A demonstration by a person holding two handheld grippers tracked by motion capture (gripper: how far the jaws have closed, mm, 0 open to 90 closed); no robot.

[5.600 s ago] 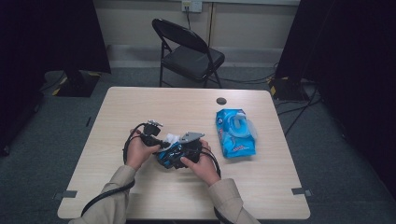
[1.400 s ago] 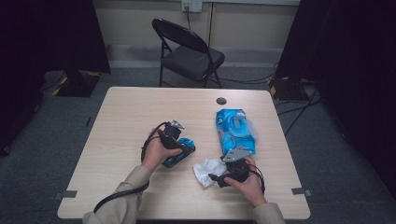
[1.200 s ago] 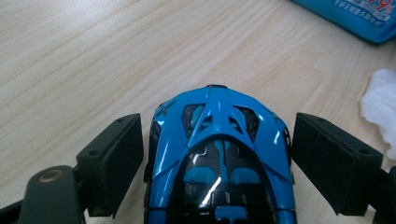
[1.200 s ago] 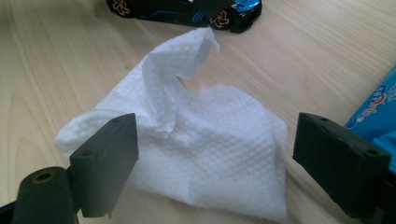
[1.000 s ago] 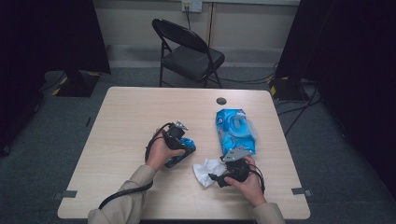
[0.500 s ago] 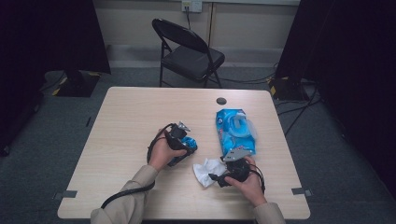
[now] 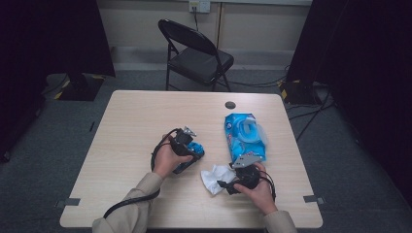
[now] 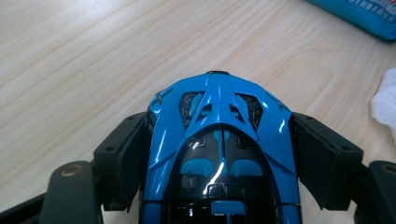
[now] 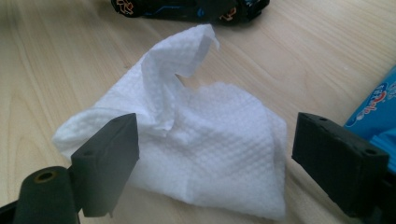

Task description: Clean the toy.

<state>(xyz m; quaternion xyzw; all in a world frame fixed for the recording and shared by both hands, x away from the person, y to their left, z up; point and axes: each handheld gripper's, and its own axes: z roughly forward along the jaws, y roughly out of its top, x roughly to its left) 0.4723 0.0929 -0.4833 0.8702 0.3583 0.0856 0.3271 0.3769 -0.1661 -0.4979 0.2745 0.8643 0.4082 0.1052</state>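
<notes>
A glossy blue and black toy car (image 8: 219, 154) sits between the jaws of my left gripper (image 8: 219, 149), which is shut on its sides. In the high view that gripper (image 7: 187, 145) holds the car (image 7: 194, 151) just left of the table's middle. A crumpled white wipe (image 9: 187, 140) lies on the wood in front of my right gripper (image 9: 215, 163), whose jaws stand open on either side of it. From above, the wipe (image 7: 216, 177) lies left of the right gripper (image 7: 229, 183), near the front of the table.
A blue pack of wipes (image 7: 245, 138) lies right of centre, its flap lifted. A small dark round disc (image 7: 230, 105) sits near the far edge of the table (image 7: 121, 121). A black folding chair (image 7: 194, 53) stands behind the table.
The right gripper has left the car, moved to the front right and stopped at the wipe. The left gripper has shifted the car slightly right and away.
</notes>
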